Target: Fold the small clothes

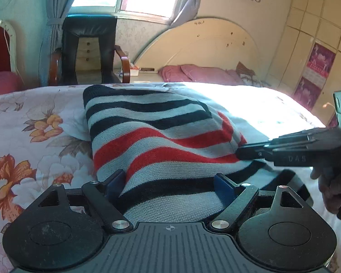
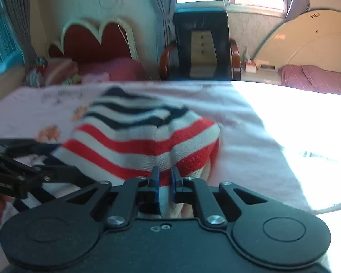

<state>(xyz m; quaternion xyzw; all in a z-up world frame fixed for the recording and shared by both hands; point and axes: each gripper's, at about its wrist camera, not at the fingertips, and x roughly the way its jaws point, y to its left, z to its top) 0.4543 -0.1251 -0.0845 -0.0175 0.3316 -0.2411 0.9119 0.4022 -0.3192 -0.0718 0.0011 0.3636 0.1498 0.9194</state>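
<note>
Left to right across the bed (image 1: 22, 118): floral quilt cover, printed orange and brown blooms on pale ground, smooth and slightly rumpled. On it, mid-bed, lies the striped knit garment (image 1: 152, 136), partly folded; navy-and-grey bands at the far end, red-and-grey bands nearer, navy again at the near hem. Ribbed, soft, thick enough to hold a rounded hump rather than a crease.

Left tongs (image 1: 170, 182): spread wide, blue pads standing either side of the near hem. Cloth runs between them, but the pads do not appear to press it; read as released.

Right tongs (image 2: 162, 182): clenched on the red-striped edge of the garment, a pinch of knit caught between the blue pads. In the left wrist view they come in from the right, tips at the garment's right border. The right wrist view is blurred.

Judged step: carrying the right edge over to make the next fold. To do it well, the right tongs should keep the pinch through all layers, lift only enough to clear the hump, and lay the edge so that stripes line up with those beneath. The left tongs would best pin or grip the near hem first, since loose knit drags and bunches. Release only once the cloth lies flat.

Far right of the bed: quilt washed out by sunlight, detail unreadable.
</note>
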